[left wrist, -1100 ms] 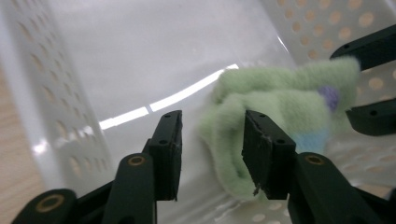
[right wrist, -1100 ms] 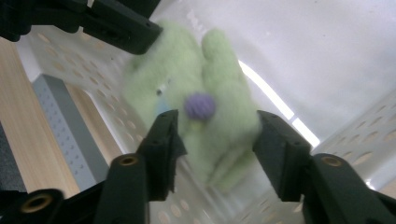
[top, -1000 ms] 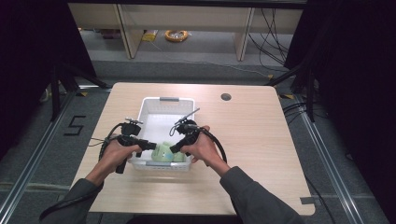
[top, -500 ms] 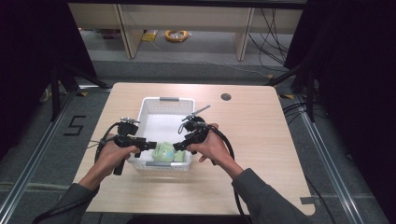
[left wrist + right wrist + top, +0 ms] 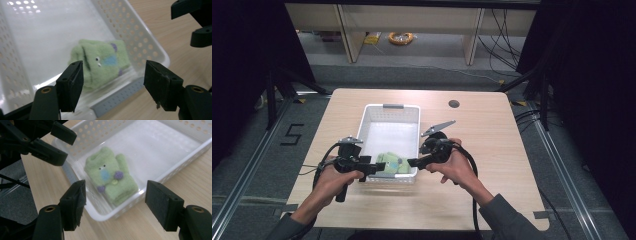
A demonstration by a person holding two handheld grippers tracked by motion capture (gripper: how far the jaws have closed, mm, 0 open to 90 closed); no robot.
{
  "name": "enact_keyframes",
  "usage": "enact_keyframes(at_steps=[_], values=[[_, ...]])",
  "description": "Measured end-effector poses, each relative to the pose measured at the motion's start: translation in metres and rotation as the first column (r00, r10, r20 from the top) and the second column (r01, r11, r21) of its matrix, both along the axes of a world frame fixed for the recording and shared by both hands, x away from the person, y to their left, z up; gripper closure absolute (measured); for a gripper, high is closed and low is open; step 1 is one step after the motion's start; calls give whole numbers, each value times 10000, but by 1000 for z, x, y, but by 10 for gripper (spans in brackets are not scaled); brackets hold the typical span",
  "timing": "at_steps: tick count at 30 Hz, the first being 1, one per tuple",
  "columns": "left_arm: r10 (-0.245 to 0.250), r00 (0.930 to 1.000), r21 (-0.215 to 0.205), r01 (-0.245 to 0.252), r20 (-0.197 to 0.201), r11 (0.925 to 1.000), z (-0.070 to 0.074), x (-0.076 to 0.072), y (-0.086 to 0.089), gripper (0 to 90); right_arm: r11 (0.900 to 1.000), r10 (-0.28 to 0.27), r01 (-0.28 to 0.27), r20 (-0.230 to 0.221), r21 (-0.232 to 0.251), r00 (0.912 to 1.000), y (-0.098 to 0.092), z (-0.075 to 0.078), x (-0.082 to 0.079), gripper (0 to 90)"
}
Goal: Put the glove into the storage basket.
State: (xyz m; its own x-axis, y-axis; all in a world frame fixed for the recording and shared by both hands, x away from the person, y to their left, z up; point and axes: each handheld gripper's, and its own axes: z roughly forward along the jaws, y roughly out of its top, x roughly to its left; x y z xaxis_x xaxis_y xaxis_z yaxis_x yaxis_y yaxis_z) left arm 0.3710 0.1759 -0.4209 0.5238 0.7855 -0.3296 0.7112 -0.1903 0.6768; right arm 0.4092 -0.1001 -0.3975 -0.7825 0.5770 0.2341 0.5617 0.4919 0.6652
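Both grippers, left (image 5: pixel 373 168) and right (image 5: pixel 412 162), just opened empty, backing off the folded green sock (image 5: pixel 391 163) lying flat crosswise in the basket (image 5: pixel 390 110).

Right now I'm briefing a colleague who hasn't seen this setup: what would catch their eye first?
Probably the folded green sock with its blue and purple patches, lying at the near end of the white perforated basket on the wooden table. Next, the left gripper and right gripper, flanking that end, jaws just opened, nothing between them.
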Motion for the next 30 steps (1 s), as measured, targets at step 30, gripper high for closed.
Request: enact_keyframes(at_steps=[30], values=[[-1531,9787,-251,1579,1366,9871,-59,-98,-48,208,9938,-1093,1077,684,265,9917,-105,-66,-94,306]])
